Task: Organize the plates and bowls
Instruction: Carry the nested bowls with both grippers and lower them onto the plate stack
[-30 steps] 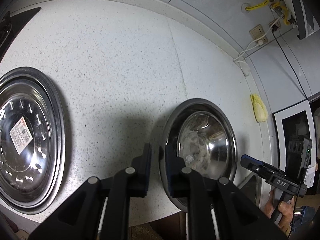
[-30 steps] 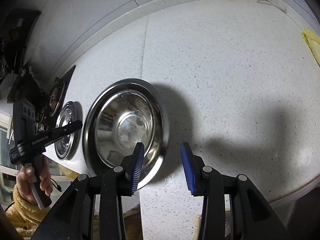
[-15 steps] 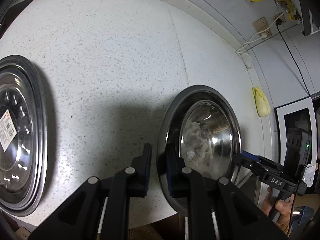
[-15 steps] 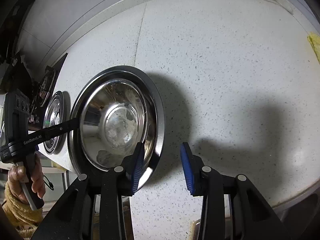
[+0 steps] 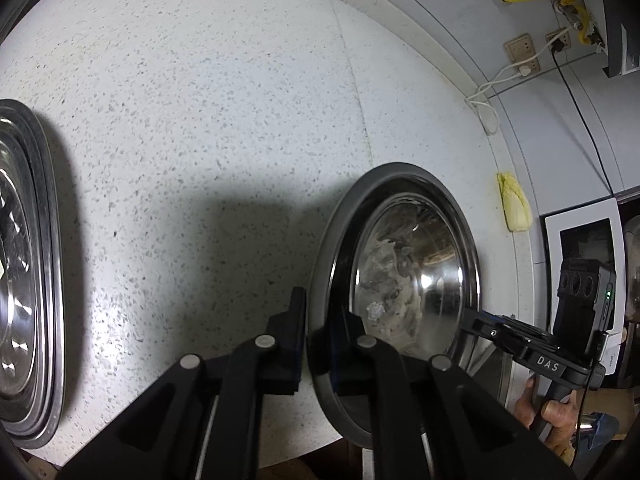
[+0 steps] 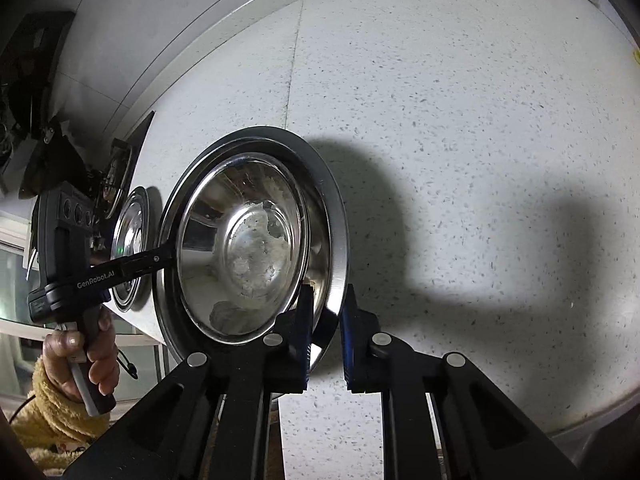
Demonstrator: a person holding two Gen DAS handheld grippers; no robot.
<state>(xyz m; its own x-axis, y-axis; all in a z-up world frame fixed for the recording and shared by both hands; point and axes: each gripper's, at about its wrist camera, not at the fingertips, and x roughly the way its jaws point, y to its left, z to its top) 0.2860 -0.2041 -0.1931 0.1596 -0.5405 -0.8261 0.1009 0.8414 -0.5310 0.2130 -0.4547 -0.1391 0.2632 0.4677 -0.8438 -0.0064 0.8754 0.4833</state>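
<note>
While both grippers pinch it:
Bowl (image 6: 256,248): steel, dried residue inside, at the counter's (image 6: 480,128) front edge.
Left gripper (image 5: 316,344): clamped on bowl's left rim.
Right gripper (image 6: 326,332): clamped on its right rim.
Plate (image 5: 28,272): near the counter's left edge, apart from the bowl.
Cloth (image 5: 514,204): yellow, by the back wall.

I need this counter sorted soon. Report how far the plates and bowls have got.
Done: nothing looks stacked yet. In hand: the steel bowl, with whitish residue inside, is clamped at opposite rims by the left gripper and the right gripper, both shut on it. Left: moving that bowl, then dealing with the steel plates sitting apart on the speckled counter and wiping residue.
</note>
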